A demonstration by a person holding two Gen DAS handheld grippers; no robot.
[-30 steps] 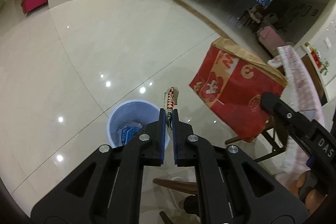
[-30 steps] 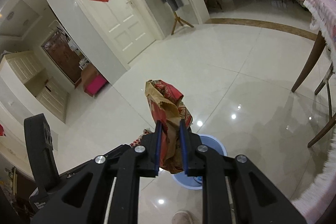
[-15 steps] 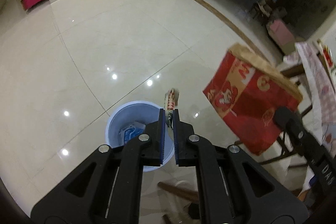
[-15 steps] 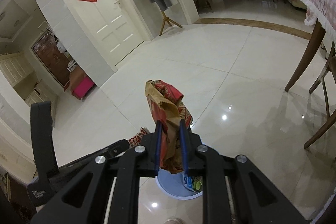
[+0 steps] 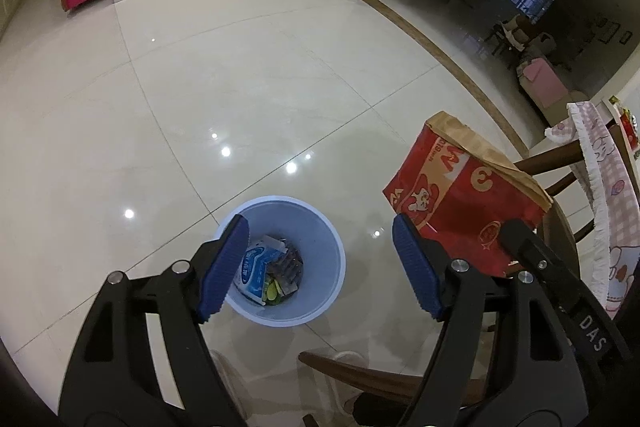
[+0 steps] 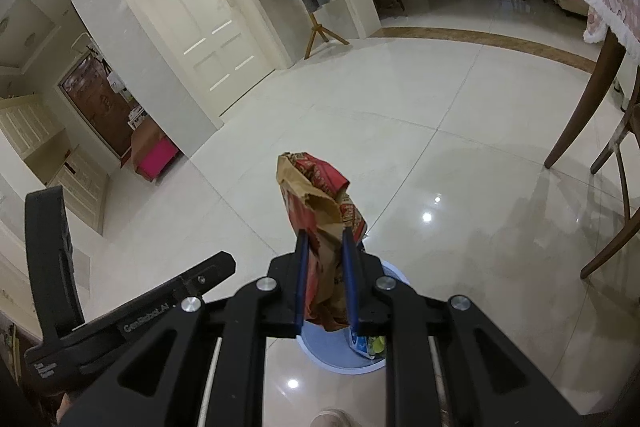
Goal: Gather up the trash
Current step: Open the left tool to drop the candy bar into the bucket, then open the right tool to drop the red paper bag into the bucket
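A light blue bin stands on the tiled floor, holding a white-and-blue packet and other wrappers. My left gripper hangs over it, its jaws opening wide with nothing between them. To its right, a crumpled red and brown paper bag hangs in the air. My right gripper is shut on that paper bag, whose top sticks up past the fingertips. In the right wrist view the bin shows just below and behind the bag, mostly hidden.
A wooden chair sits close under the left gripper. A table with a pink checked cloth and chair legs stand at the right. Across the shiny tile floor are a white door, a coat stand and a pink stool.
The left jaws have sprung apart and the small patterned wrapper they pinched is gone from between them. The right gripper has sunk a little toward the bin, still holding the bag.
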